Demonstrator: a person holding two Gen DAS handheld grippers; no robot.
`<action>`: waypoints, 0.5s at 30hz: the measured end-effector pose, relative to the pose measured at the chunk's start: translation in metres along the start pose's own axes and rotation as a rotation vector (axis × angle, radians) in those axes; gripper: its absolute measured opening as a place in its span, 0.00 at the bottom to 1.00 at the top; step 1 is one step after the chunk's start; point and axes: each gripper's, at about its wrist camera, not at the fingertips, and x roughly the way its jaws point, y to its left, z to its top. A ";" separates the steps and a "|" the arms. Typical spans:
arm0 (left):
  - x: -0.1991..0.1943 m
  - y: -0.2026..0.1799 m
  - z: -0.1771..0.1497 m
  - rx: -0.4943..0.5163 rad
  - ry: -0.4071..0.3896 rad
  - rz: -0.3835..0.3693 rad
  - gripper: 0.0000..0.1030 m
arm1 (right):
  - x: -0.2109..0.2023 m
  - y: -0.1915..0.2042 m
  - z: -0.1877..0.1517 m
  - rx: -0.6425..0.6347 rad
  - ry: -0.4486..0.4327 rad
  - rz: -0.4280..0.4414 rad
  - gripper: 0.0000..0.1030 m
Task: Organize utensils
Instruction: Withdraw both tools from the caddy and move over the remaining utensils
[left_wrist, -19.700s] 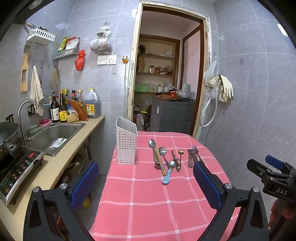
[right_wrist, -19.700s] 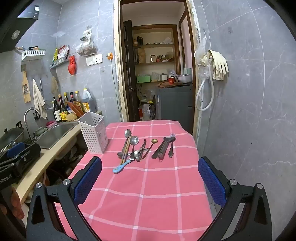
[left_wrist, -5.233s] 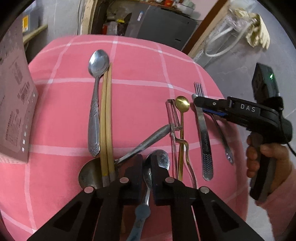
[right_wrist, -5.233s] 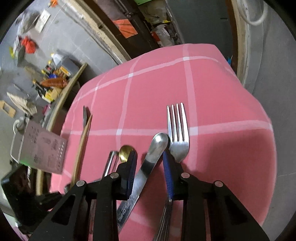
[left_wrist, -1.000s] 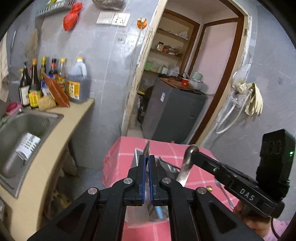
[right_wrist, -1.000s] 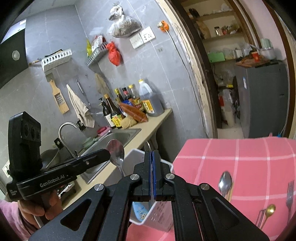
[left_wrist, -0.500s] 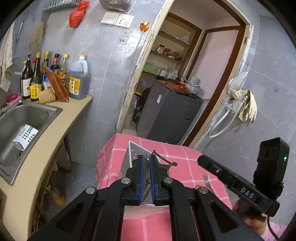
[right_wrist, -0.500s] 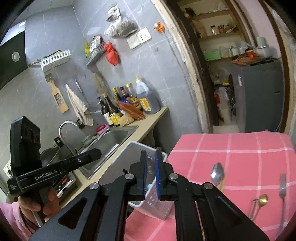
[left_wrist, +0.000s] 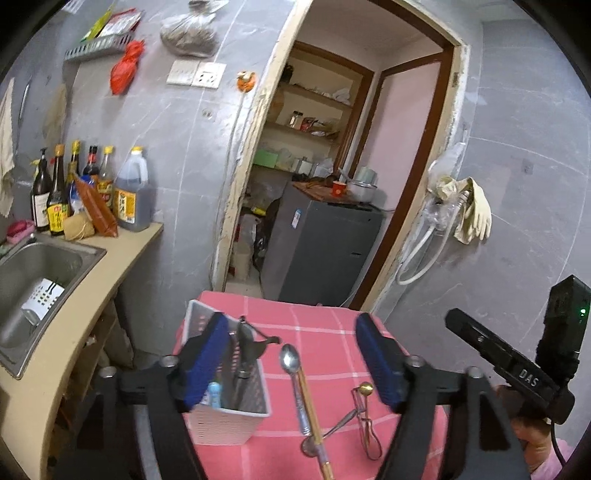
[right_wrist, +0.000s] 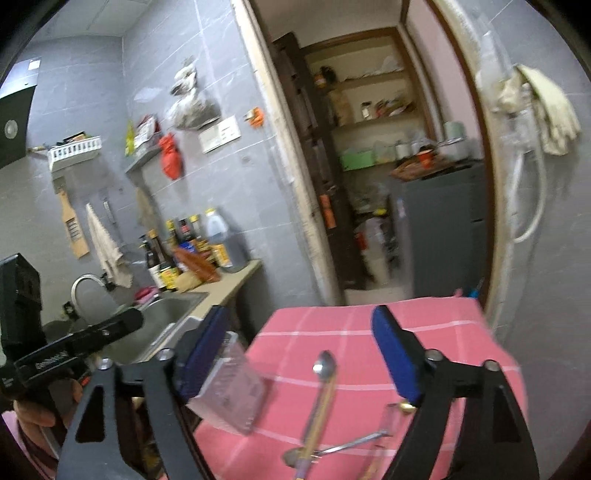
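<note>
Both tongs, shut half a second ago, now gape empty: left tongs (left_wrist: 291, 358), right tongs (right_wrist: 303, 360). Basket (left_wrist: 236, 417) at bench's left edge holds dropped utensils upright; spoon (left_wrist: 291, 373) awaits.

"DAS" on the right tongs (left_wrist: 528, 373); other labels illegible.

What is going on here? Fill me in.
A person with a gripper in each hand is sorting cutlery into a white holder on the pink tablecloth. Both the left gripper and right gripper are open and empty. A spoon, chopsticks and a few other pieces lie on the cloth.
</note>
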 end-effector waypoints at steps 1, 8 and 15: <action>-0.001 -0.005 -0.001 0.005 -0.004 0.000 0.80 | -0.005 -0.004 0.002 0.000 -0.007 -0.012 0.88; 0.000 -0.042 -0.012 0.050 -0.030 -0.003 0.99 | -0.041 -0.032 0.006 -0.026 -0.060 -0.093 0.99; 0.006 -0.067 -0.027 0.055 -0.035 -0.006 0.99 | -0.065 -0.053 0.004 -0.050 -0.096 -0.151 0.99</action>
